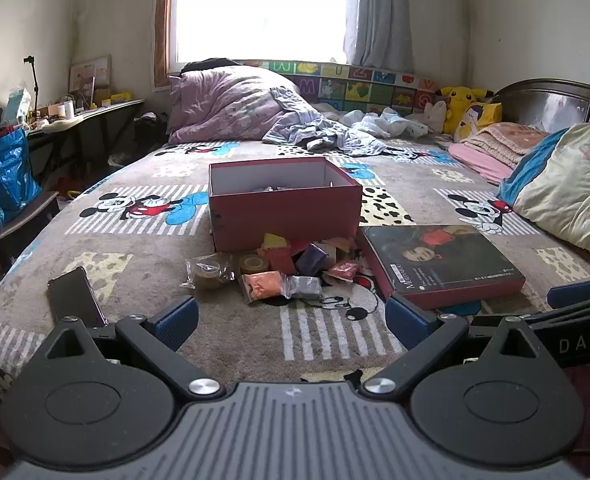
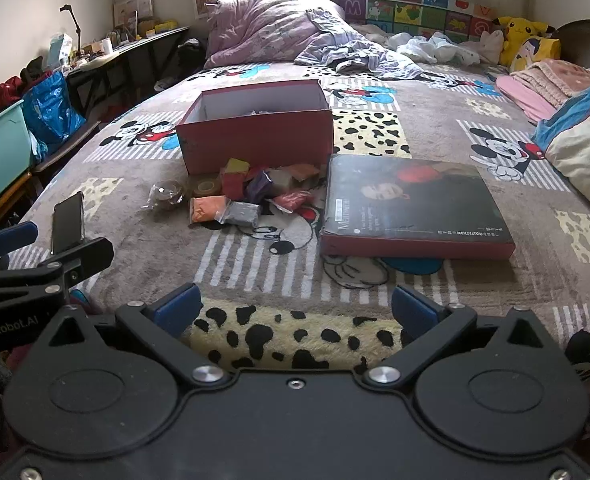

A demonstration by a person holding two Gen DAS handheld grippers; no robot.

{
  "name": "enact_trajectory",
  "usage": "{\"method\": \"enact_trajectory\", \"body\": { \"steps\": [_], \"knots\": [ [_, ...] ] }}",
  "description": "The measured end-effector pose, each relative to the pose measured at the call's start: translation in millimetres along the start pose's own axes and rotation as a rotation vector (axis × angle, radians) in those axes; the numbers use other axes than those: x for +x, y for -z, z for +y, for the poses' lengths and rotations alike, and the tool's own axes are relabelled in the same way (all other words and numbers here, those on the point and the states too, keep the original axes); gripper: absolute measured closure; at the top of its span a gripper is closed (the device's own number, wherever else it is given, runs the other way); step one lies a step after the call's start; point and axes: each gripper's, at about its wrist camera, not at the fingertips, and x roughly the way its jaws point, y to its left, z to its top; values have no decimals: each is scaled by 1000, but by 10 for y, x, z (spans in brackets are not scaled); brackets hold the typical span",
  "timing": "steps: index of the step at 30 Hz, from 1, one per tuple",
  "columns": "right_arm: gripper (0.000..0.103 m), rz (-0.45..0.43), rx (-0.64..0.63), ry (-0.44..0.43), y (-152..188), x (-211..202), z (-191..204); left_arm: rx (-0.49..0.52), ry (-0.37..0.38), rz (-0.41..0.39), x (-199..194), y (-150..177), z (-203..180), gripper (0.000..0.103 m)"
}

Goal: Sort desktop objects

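Note:
An open red box (image 1: 285, 210) (image 2: 257, 136) stands on the bed. In front of it lies a pile of small coloured packets (image 1: 295, 268) (image 2: 251, 196), with two tape rolls (image 1: 231, 268) (image 2: 187, 192) at its left. The box's dark lid (image 1: 441, 264) (image 2: 411, 208) lies flat to the right. A black phone (image 1: 75, 298) (image 2: 67, 222) lies to the left. My left gripper (image 1: 291, 320) is open and empty, short of the pile. My right gripper (image 2: 295, 308) is open and empty, near the bed's front edge.
The Mickey Mouse blanket (image 1: 143, 256) (image 2: 435, 280) covers the bed. Pillows and bedding (image 1: 239, 104) lie at the back and a quilt (image 1: 567, 184) at the right. A desk (image 1: 75, 120) and blue bag (image 1: 7, 172) stand to the left of the bed.

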Motion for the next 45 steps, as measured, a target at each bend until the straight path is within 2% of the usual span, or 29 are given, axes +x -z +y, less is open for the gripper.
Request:
{"method": "enact_trajectory", "body": {
  "steps": [39,45],
  "knots": [
    [1,14,4,3,12,108,-16,9,-4,15,133,22,-12,3],
    [1,33,20,-52,3,246,-67,-9,3,39,260,24,39,3]
  ]
}}
